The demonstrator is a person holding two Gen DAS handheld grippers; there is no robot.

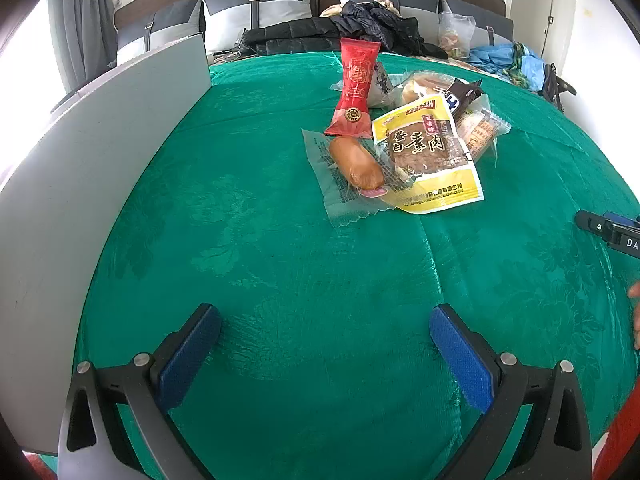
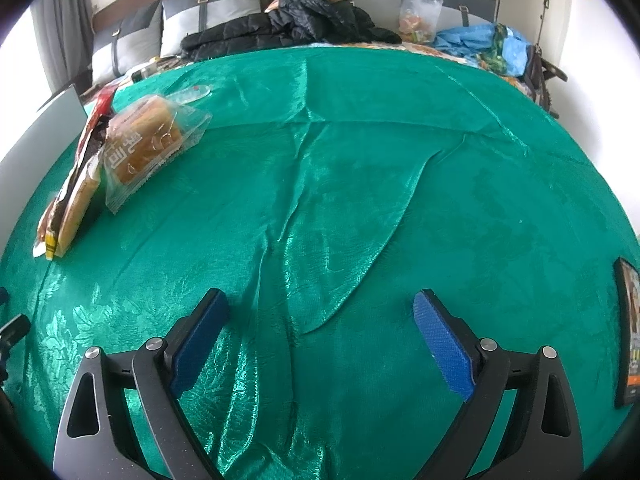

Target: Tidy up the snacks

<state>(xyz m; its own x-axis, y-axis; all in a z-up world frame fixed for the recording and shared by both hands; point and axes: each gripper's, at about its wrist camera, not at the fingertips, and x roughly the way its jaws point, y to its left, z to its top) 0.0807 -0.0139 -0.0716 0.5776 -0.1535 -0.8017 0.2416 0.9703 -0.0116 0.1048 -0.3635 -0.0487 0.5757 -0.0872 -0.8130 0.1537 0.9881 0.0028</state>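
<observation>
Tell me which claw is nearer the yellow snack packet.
Left, as far as the views show. The left claw faces the yellow snack packet straight ahead; the right claw points past the pile, with the packet's edge far off to its left.

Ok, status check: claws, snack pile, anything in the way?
Left claw open, empty. Right claw open, empty. Snack pile untouched on green cloth. Path clear.
</observation>
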